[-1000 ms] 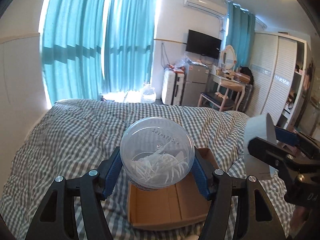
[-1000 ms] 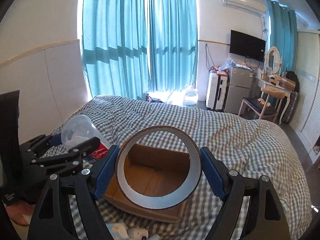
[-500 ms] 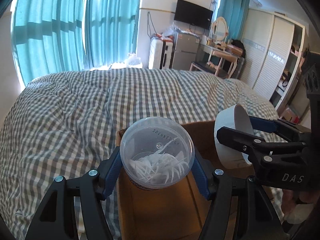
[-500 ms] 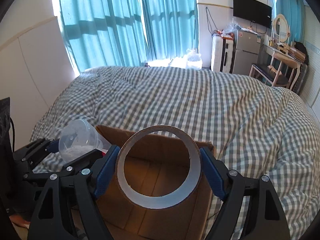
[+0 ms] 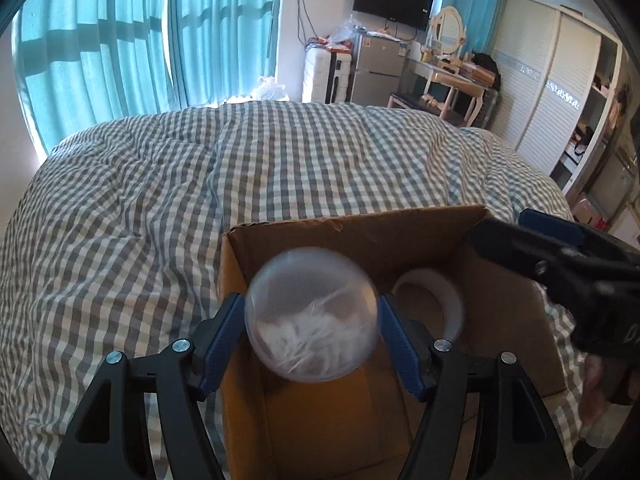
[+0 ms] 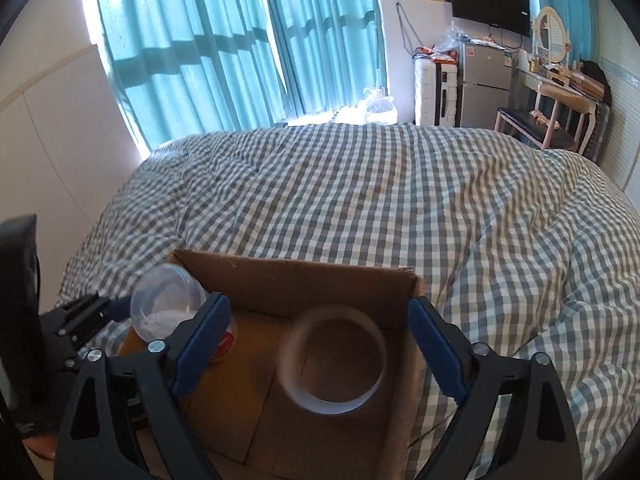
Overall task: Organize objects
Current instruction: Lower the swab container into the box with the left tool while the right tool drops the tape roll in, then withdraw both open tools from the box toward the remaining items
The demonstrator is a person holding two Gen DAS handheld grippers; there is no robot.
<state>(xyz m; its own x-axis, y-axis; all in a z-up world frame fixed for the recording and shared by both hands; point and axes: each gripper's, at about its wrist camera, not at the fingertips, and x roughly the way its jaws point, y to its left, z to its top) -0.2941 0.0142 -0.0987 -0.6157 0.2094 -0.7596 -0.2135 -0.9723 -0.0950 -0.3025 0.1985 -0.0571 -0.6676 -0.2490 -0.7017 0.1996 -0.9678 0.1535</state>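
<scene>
An open cardboard box [image 5: 360, 236] sits on the checked bed. My left gripper [image 5: 310, 304] hangs over its left half and its jaws are opening. The clear plastic jar of white bits [image 5: 311, 326] shows blurred between the pads, slipping down from them. My right gripper [image 6: 317, 302] is over the box [image 6: 304, 284] too, with its jaws opening. The brown tape roll [image 6: 288, 356] is blurred below the pads, with a gap on each side. The left wrist view shows the roll [image 5: 440, 292] inside the box, under the right gripper's fingers [image 5: 560, 256].
The grey-and-white checked duvet [image 5: 160, 200] spreads all around the box. Teal curtains [image 5: 120, 40] hang behind the bed. A white suitcase [image 5: 324, 68], a small fridge [image 5: 376, 68], a dressing table [image 5: 452, 76] and a wardrobe [image 5: 560, 80] line the far wall. A person's hand [image 5: 596, 396] shows at the lower right.
Both grippers have sunk toward the box and tilted downward. Both pairs of jaws have widened; the tape roll has dropped out of the right one, and the jar is sliding out of the left one.
</scene>
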